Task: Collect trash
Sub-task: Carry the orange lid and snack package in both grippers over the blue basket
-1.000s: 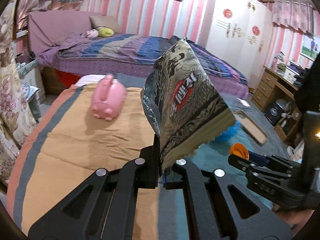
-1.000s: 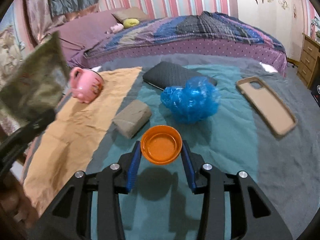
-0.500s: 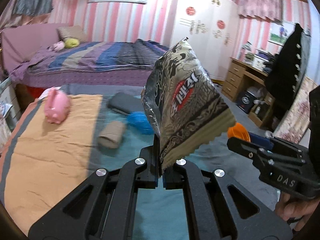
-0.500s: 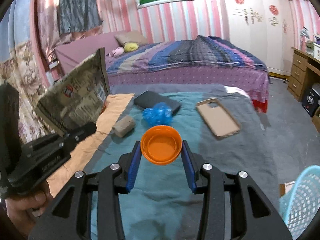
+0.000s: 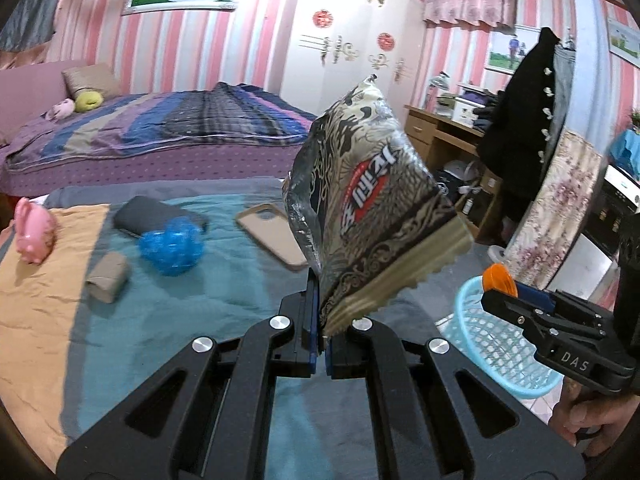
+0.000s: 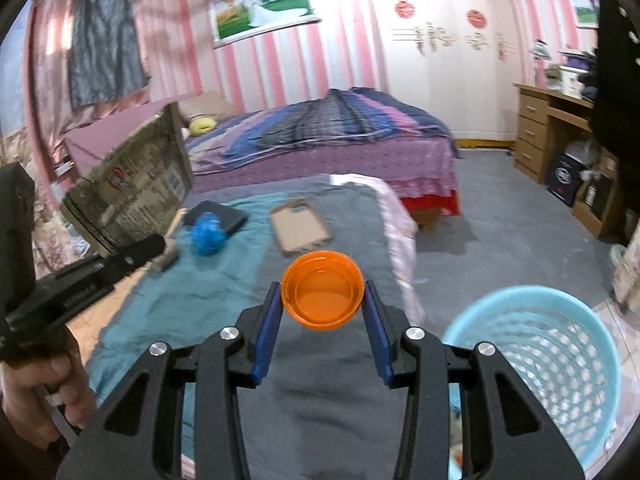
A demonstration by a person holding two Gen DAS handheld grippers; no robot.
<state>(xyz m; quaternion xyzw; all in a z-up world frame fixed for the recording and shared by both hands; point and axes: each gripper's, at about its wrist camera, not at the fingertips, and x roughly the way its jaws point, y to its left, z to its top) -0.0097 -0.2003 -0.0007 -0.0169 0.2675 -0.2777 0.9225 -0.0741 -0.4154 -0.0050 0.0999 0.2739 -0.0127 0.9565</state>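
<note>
Two grippers loaded: left gripper [image 5: 322,336] clamps snack bag [image 5: 372,216]; right gripper [image 6: 322,320] clamps orange lid [image 6: 322,294]; pink pig [image 5: 34,236] only in left view.

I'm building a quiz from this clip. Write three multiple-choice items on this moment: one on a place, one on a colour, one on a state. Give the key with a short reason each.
1. Where is the phone case?
A. In the basket
B. Lying on the bed cover
C. In the left gripper

2. What colour is the basket?
A. Light blue
B. Red
C. Black

3. What is the right gripper doing?
A. Hanging open and empty
B. Shut on the crumpled blue bag
C. Shut on the orange lid

Key:
1 B: the case lies flat on the bed cover, beside the crumpled blue bag.
2 A: its mesh wall is pale blue in both views.
3 C: both blue pads press the lid's rim, while the left gripper pinches the snack bag.
</note>
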